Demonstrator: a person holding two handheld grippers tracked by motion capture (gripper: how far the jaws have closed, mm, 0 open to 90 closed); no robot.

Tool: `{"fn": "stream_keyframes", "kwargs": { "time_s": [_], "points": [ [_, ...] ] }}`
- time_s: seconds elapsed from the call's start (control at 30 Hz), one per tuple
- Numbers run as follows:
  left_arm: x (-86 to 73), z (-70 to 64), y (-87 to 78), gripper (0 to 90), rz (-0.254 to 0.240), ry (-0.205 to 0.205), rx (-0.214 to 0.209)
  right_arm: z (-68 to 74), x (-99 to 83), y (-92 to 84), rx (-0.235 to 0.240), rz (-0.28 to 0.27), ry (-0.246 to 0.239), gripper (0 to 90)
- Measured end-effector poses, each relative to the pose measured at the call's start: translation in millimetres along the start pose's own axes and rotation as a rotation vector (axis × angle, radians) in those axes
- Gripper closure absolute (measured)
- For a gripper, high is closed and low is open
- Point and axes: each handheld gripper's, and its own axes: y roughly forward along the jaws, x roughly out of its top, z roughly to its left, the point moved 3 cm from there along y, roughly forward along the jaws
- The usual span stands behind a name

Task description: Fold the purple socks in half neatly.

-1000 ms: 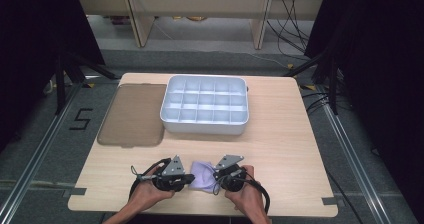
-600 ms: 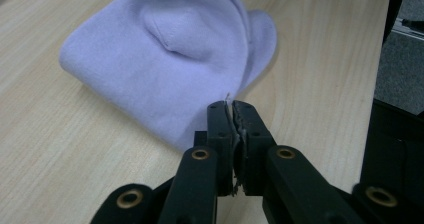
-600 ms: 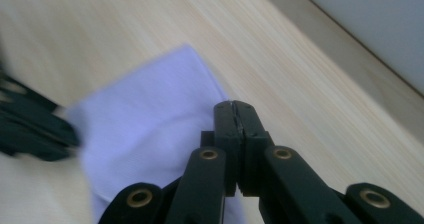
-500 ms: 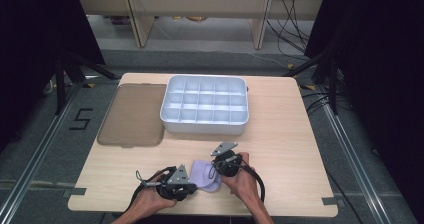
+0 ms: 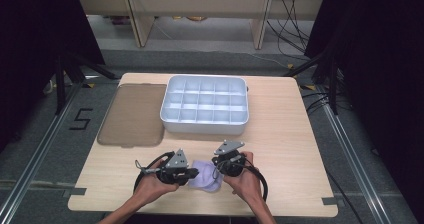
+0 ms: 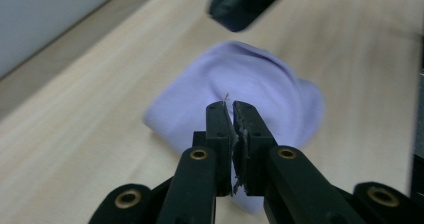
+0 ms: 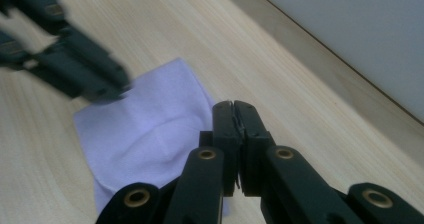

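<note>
A small lilac cloth [image 5: 204, 178] lies rumpled on the wooden table [image 5: 280, 134] near its front edge, between my two hand-held grippers. My left gripper [image 5: 194, 173] points right at the cloth's left side. In the left gripper view its jaws [image 6: 231, 106] are shut, tips over the cloth [image 6: 250, 79], and I cannot make out fabric between the pads. My right gripper [image 5: 217, 172] points left at the cloth's right edge. Its jaws [image 7: 233, 106] are shut too, above the edge of the cloth [image 7: 145, 119]. The left gripper [image 7: 75, 69] shows blurred across the cloth.
A white compartment tray [image 5: 202, 128] stands at the middle of the table, its cells bare. A flat brown lid [image 5: 132, 114] lies to its left. Bare wood stretches right of the hands. Black cables loop beside each wrist.
Half a second ago the left hand had dropped toward the table's front edge; it has come back up to the cloth's left side. The right hand has kept its place.
</note>
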Motion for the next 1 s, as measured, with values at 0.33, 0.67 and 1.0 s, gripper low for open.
{"fn": "stream_keyframes", "kwargs": {
  "time_s": [0.33,0.67,1.0],
  "points": [
    [0.7,25.1,28.4,85.0,0.068,-0.029,0.026,14.4,-1.8,1.3,0.044,0.045,-0.021,88.1],
    [6.0,25.3,3.0,80.0,0.01,-0.041,0.035,22.1,-0.1,0.3,0.058,0.023,-0.031,87.3],
    [-13.0,18.7,-5.3,56.3,0.039,-0.148,-0.006,32.0,-4.6,3.7,0.108,0.057,-0.073,86.8]
  ]
}}
